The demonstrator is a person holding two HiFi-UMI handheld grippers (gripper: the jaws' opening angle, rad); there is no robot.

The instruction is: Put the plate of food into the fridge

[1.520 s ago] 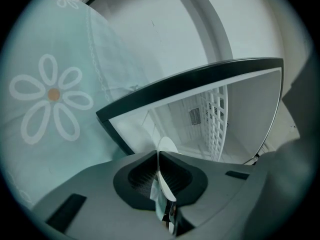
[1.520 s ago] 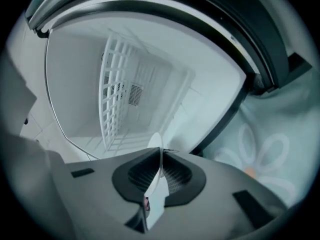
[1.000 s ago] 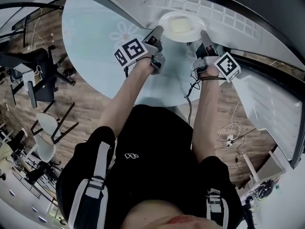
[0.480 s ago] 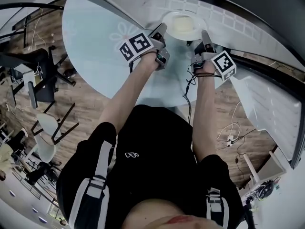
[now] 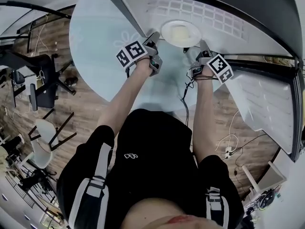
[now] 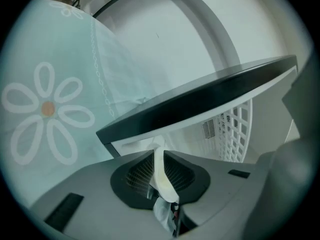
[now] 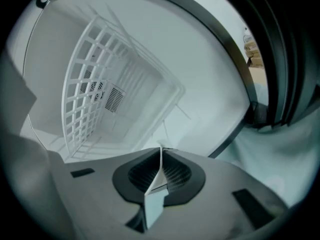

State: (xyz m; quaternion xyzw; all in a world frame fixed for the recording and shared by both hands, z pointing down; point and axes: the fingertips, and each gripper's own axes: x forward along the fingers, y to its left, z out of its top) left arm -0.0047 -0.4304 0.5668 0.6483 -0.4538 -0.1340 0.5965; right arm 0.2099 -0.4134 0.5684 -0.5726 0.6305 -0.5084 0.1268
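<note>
A white plate [image 5: 180, 33] with a pale yellow piece of food on it hangs level inside the open fridge [image 5: 248, 37], in front of its white wire shelf [image 5: 209, 15]. My left gripper [image 5: 155, 38] is shut on the plate's left rim and my right gripper [image 5: 202, 46] is shut on its right rim. In the left gripper view the plate's rim [image 6: 162, 176] is pinched edge-on between the ribbed pads of that left gripper [image 6: 159, 156]. The right gripper view shows the rim [image 7: 156, 181] clamped the same way by the right gripper [image 7: 161, 156], with the fridge's wire shelf [image 7: 90, 84] ahead.
A round table [image 5: 100, 37] with a pale flower-print cloth lies just left of the fridge opening. The fridge's dark top edge [image 6: 200, 101] crosses the left gripper view. The open fridge door [image 5: 267, 104] stands at the right. Chairs [image 5: 43, 89] and cables [image 5: 231, 137] are on the wooden floor.
Both grippers have carried the plate forward, off the table's edge and into the fridge opening. The hold on both rims is unchanged.
</note>
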